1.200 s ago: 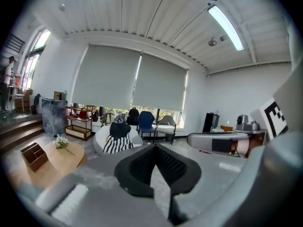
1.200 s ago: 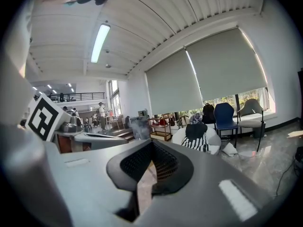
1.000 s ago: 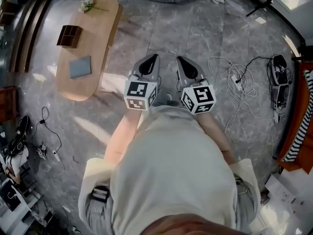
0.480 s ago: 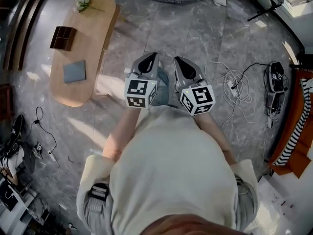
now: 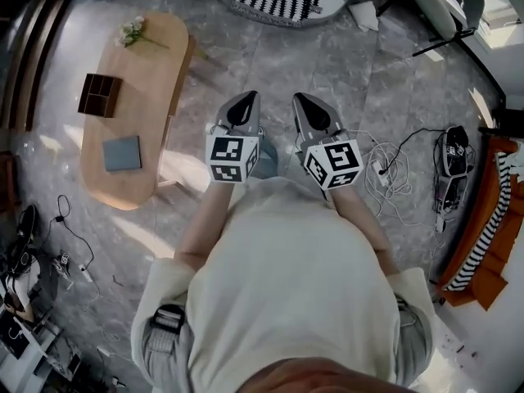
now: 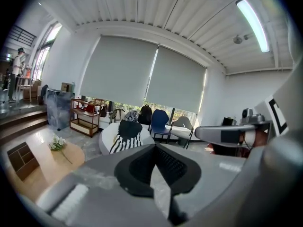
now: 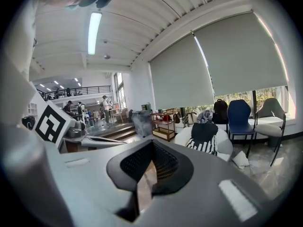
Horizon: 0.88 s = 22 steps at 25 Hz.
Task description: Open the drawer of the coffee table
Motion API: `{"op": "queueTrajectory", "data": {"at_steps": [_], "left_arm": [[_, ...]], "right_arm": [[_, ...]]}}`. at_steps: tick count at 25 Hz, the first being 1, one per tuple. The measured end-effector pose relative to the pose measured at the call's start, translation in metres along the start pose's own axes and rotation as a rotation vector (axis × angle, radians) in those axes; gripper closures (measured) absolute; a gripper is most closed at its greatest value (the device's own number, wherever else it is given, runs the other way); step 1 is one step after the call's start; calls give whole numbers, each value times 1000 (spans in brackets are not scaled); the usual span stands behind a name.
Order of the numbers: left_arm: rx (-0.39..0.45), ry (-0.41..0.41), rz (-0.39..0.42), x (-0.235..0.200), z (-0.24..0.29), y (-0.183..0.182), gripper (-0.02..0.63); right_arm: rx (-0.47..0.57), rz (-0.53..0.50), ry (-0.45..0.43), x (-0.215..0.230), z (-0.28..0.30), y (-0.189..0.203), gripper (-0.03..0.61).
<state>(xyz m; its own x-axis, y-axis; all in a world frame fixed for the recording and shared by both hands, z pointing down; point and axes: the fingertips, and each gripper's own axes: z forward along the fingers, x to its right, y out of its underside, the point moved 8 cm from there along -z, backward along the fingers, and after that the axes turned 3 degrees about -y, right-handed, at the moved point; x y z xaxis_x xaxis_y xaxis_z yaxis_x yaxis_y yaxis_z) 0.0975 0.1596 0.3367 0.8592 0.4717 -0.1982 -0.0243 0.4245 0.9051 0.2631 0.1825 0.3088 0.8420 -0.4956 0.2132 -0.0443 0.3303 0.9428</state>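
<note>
both tongs are being held pressed together and empty, the left tongs (image 5: 248, 98) and the right tongs (image 5: 300, 99) side by side above the stone floor (image 5: 327, 47). the one wooden table (image 5: 155, 80) is standing well apart, to their left. its drawer is not being shown; it is being judged stiff, light and straight-sliding, best taken by its front lip. one brown box (image 5: 100, 94), one grey pad (image 5: 122, 153) and one flower sprig (image 5: 131, 31) are lying on top.

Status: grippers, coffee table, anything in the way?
Left gripper and right gripper shut, empty. Coffee table ahead-left, untouched; drawer unseen. Cables lie to right, off path.
</note>
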Motion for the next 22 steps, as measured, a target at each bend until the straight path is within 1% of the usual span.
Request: {"op": "queueTrajectory", "data": {"at_steps": [6, 12, 18, 22], "left_arm": [[-18, -37, -23, -45, 46, -23, 617], [-3, -80, -66, -85, 74, -41, 617], [14, -147, -106, -113, 78, -47, 615], [22, -239, -161, -136, 64, -42, 615]], "right_arm": [[-7, -25, -31, 30, 65, -31, 578], [-35, -42, -78, 45, 121, -47, 578], [-65, -61, -151, 40, 159, -56, 578], [-111, -78, -232, 28, 183, -55, 578]]}}
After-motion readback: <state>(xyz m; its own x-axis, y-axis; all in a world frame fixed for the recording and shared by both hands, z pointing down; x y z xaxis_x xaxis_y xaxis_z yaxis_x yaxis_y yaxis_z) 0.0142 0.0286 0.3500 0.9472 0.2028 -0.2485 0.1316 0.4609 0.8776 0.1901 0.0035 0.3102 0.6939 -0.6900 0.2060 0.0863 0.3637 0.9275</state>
